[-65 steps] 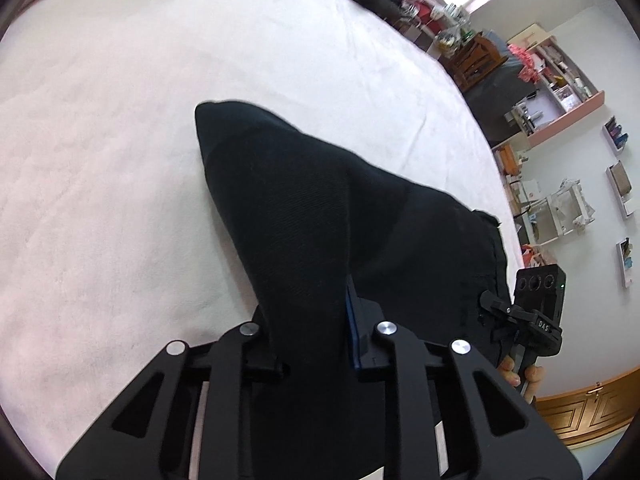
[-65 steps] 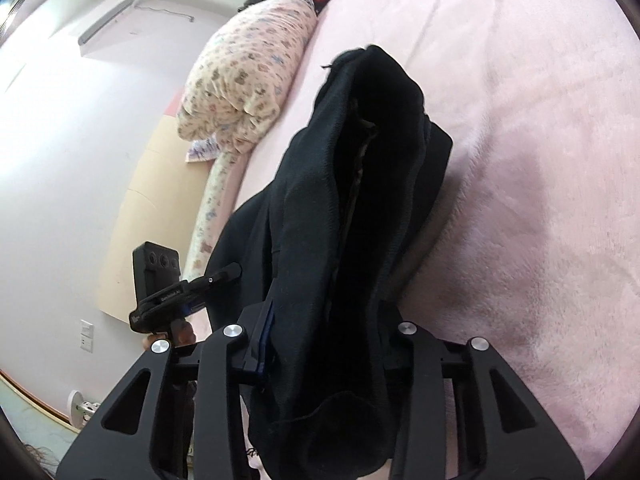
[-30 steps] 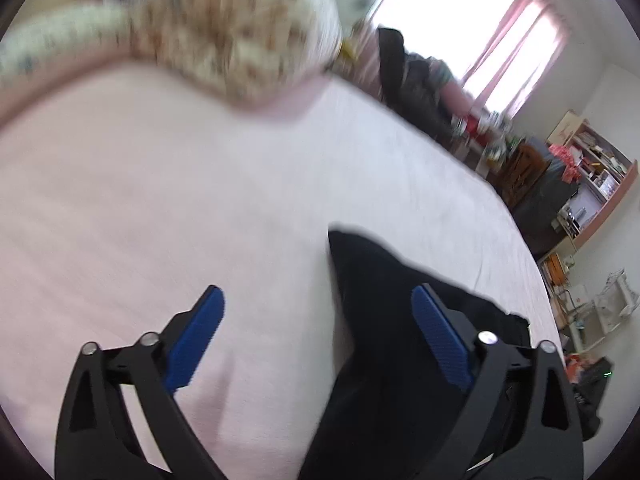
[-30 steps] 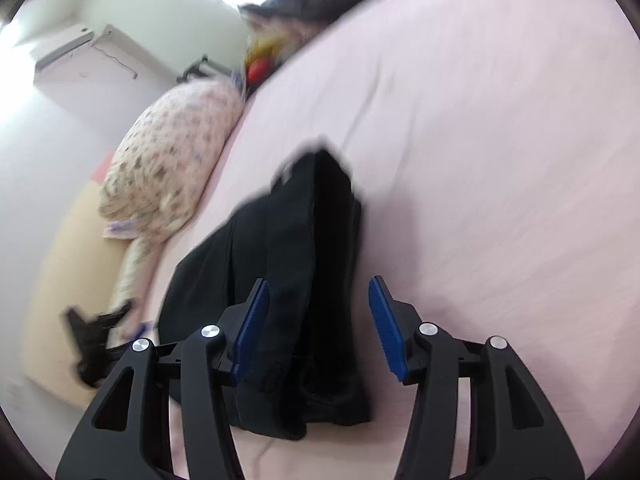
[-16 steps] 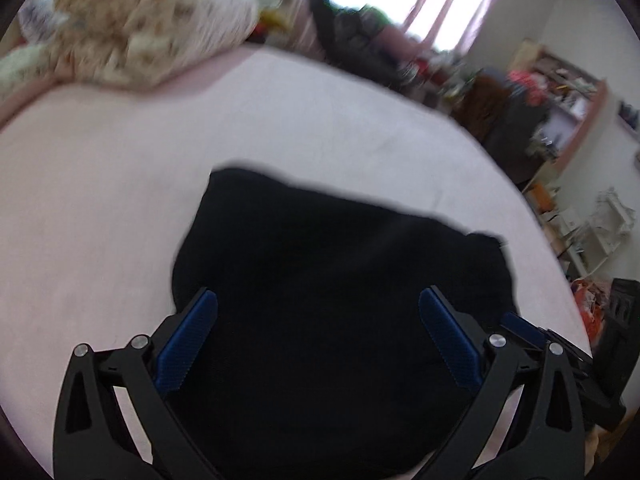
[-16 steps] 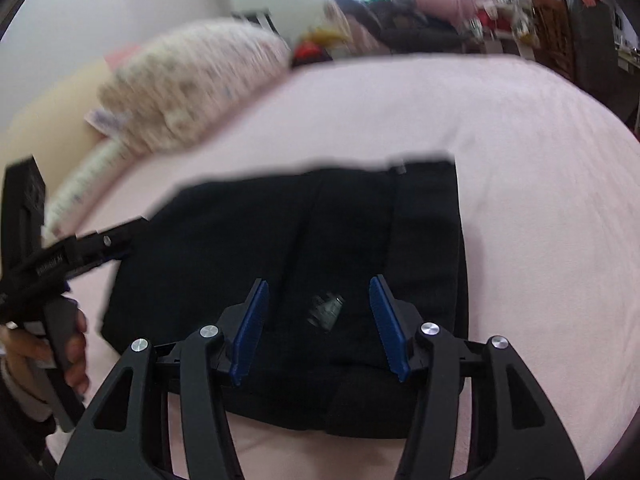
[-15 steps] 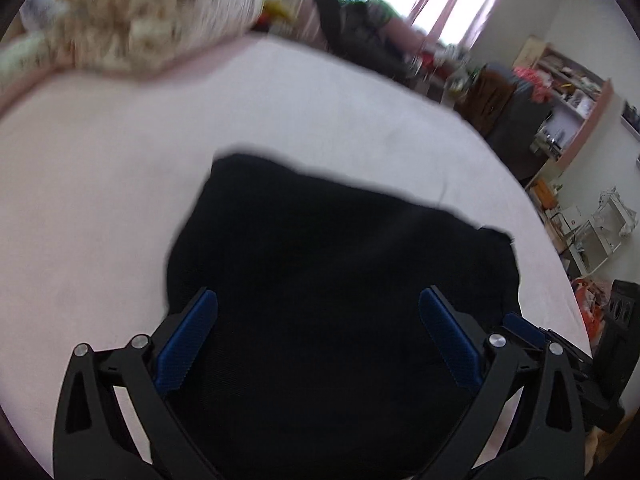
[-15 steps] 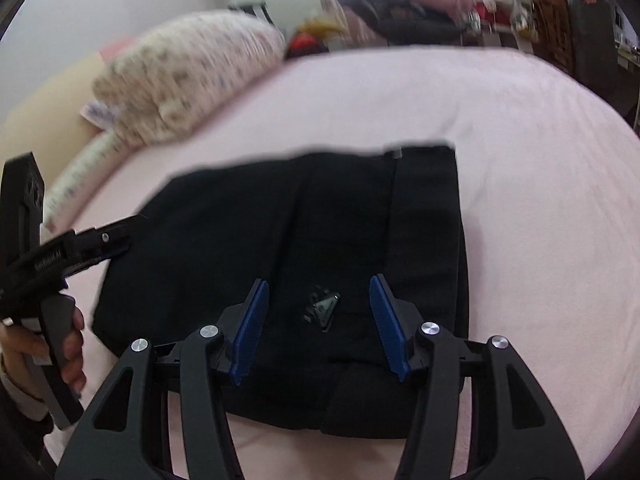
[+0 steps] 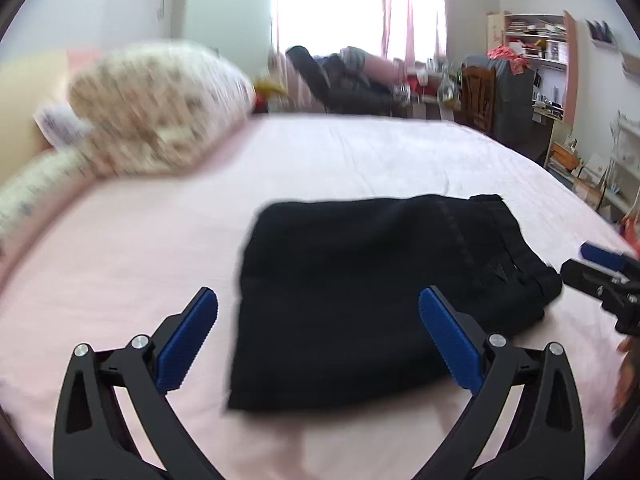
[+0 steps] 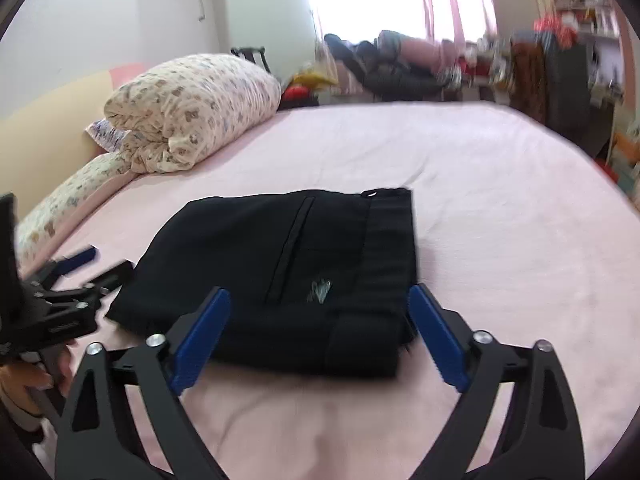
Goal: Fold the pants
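The black pants (image 9: 372, 280) lie folded into a flat rectangle on the pink bed (image 9: 360, 152); they also show in the right wrist view (image 10: 296, 268), waistband to the right. My left gripper (image 9: 318, 320) is open and empty, held back from the near edge of the pants. My right gripper (image 10: 320, 316) is open and empty, just short of the waistband end. Each gripper shows in the other's view: the right one (image 9: 600, 276) at the right edge, the left one (image 10: 72, 280) at the left edge.
A rolled floral duvet (image 10: 192, 108) and a pillow (image 10: 60, 200) lie at the head of the bed on the left. A pile of clothes (image 10: 392, 64) sits under the window. Shelves and a dark cabinet (image 9: 516, 88) stand at the right.
Both grippers let go of the pants, opened and pulled back and up. The pants now lie flat and folded on the bed.
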